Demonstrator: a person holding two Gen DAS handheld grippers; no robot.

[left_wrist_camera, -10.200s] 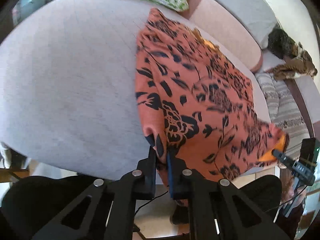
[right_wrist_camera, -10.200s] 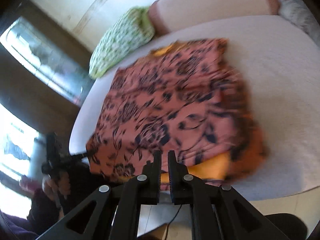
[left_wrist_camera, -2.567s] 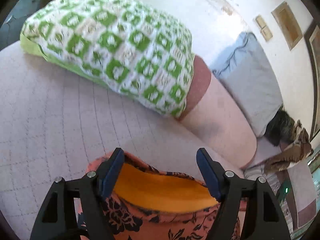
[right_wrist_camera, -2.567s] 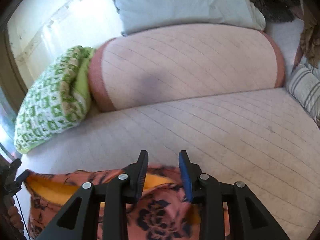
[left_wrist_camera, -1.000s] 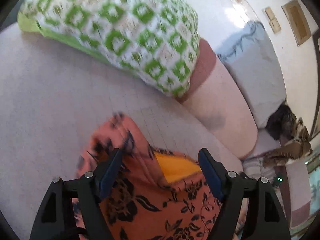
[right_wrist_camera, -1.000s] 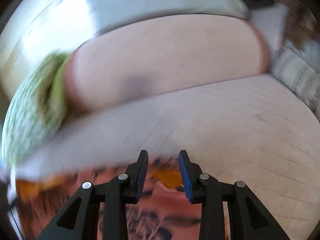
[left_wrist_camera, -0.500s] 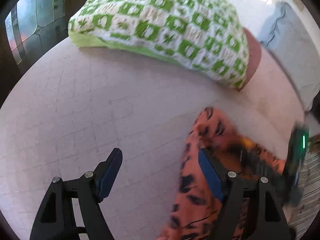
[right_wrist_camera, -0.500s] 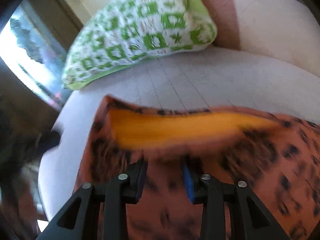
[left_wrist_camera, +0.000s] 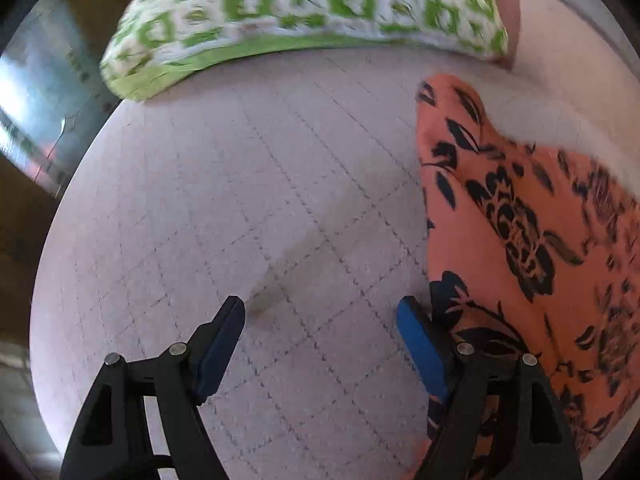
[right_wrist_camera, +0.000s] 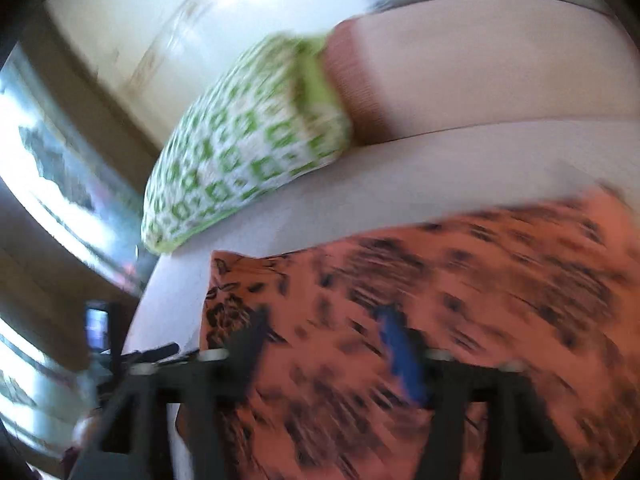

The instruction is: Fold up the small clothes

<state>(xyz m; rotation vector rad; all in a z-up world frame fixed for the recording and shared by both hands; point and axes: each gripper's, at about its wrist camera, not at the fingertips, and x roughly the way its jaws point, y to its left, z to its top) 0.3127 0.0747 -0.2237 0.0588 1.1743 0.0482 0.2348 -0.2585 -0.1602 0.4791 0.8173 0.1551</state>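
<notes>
The view is blurred. The right gripper [right_wrist_camera: 320,344] hangs over an orange garment with black floral print [right_wrist_camera: 460,288], its jaws just opened wide and nothing pinched between them. The garment lies on a pale quilted sofa seat [right_wrist_camera: 440,160]. A green-and-white patterned cushion [right_wrist_camera: 248,140] leans against the pink backrest [right_wrist_camera: 480,68].

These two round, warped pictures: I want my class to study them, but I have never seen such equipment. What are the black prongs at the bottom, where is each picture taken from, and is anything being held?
A person holds a two-finger gripper in each hand, each carrying a wide-angle camera that looks along its fingers.

One view is from the left gripper, open over a pale quilted cushion.

The other, blurred, is from the right gripper, whose jaws have just been opening above an orange garment with black flowers.

A green-and-white pillow lies behind. Nothing is held.
</notes>
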